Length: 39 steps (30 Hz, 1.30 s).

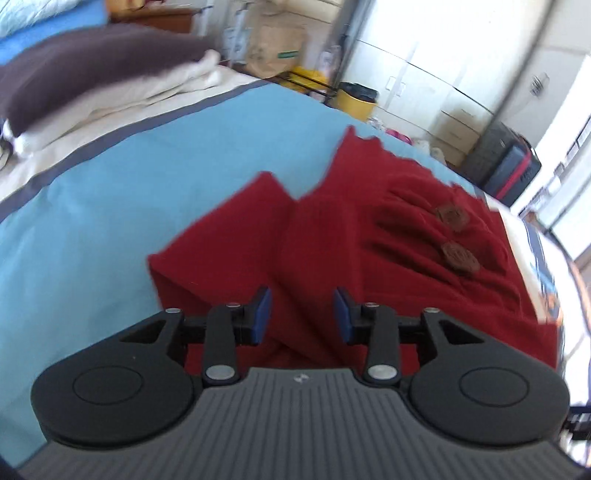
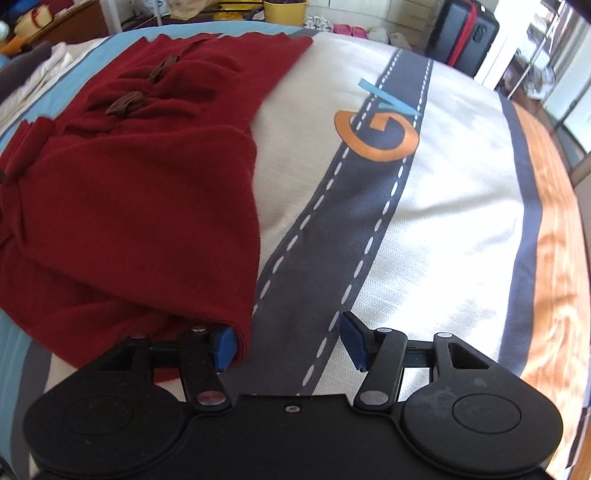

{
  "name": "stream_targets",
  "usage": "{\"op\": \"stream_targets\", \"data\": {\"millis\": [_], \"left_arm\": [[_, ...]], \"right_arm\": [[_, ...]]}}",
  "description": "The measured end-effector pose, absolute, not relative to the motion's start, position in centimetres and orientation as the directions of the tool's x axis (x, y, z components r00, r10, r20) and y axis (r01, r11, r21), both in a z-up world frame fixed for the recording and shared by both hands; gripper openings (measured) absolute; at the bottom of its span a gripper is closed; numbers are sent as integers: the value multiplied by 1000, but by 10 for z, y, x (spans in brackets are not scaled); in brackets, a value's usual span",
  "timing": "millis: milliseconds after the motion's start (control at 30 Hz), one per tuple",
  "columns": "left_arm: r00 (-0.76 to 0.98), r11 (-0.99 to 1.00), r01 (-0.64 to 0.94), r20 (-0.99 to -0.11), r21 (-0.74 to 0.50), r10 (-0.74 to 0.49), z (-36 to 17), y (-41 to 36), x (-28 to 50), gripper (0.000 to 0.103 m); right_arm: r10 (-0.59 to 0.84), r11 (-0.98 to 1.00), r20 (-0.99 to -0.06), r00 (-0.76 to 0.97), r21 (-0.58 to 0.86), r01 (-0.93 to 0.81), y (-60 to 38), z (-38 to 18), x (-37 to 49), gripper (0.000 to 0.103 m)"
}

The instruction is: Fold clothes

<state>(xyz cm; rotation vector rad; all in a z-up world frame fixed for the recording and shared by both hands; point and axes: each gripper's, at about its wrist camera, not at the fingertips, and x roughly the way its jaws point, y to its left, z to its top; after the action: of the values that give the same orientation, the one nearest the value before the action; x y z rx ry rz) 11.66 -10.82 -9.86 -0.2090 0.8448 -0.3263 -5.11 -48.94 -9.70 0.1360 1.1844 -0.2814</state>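
Note:
A dark red garment (image 1: 332, 236) with two brown toggle buttons (image 1: 460, 258) lies partly folded on the bed. In the right wrist view the garment (image 2: 147, 192) fills the left half, its toggles (image 2: 123, 105) near the far end. My left gripper (image 1: 302, 314) is open, hovering over the near part of the garment, nothing between its blue pads. My right gripper (image 2: 288, 343) is open at the garment's near right corner; its left pad (image 2: 224, 347) touches the cloth edge and the right pad (image 2: 352, 341) is over the bedspread.
The bedspread (image 2: 424, 221) is white with a grey road stripe, an orange logo and a light blue part (image 1: 129, 192). A brown pillow (image 1: 85, 70) and cream bedding lie at the far left. A yellow bin (image 1: 356, 99), drawers and a black suitcase (image 2: 461, 33) stand beyond the bed.

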Motion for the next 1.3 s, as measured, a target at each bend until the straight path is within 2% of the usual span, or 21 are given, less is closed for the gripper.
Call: {"op": "stream_targets", "data": {"millis": [33, 133, 200, 233, 367, 433, 533, 600, 667, 733, 867, 1000, 1200, 1300], "left_arm": [[607, 925, 210, -700, -316, -377, -96, -105, 121, 37], [516, 897, 314, -736, -312, -437, -86, -103, 134, 54], [377, 854, 448, -809, -266, -450, -83, -118, 146, 56], [367, 840, 493, -822, -225, -436, -80, -124, 145, 56], [435, 785, 601, -762, -151, -479, -74, -141, 134, 58], [480, 790, 601, -737, -118, -475, -85, -149, 133, 61], [561, 871, 480, -727, -102, -395, -102, -156, 134, 62], [581, 876, 474, -716, -88, -387, -110, -162, 137, 62], [619, 881, 474, -715, 9, -326, -113, -163, 140, 56], [658, 903, 424, -708, 66, -257, -111, -155, 144, 56], [653, 946, 322, -716, -30, -245, -104, -120, 146, 56], [623, 961, 272, -753, -43, -210, -98, -92, 140, 56], [526, 937, 135, -779, -321, -342, -103, -45, 152, 56], [517, 930, 104, -780, -352, -353, -109, -40, 159, 57]], "right_arm": [[-149, 957, -925, 349, -46, 286, -487, -94, -53, 62], [-151, 954, -914, 376, -35, 298, -487, -85, -58, 62], [-129, 954, -909, 397, -5, 298, -488, -82, -57, 62], [-113, 956, -906, 408, 12, 292, -488, -81, -56, 62], [-35, 972, -880, 474, 81, 222, -478, -68, -54, 62], [13, 971, -856, 517, 134, 197, -475, -62, -55, 63], [85, 962, -810, 580, 218, 162, -473, -59, -53, 63], [139, 946, -782, 608, 286, 151, -474, -60, -46, 63], [184, 933, -760, 624, 335, 133, -472, -63, -34, 63], [211, 932, -738, 641, 350, 96, -464, -64, -21, 63], [200, 936, -749, 632, 336, 103, -452, -84, 10, 64], [151, 957, -790, 594, 268, 114, -445, -99, 27, 64], [145, 950, -812, 565, 273, 150, -434, -94, 25, 66], [118, 964, -825, 553, 229, 135, -423, -93, 22, 66]]}}
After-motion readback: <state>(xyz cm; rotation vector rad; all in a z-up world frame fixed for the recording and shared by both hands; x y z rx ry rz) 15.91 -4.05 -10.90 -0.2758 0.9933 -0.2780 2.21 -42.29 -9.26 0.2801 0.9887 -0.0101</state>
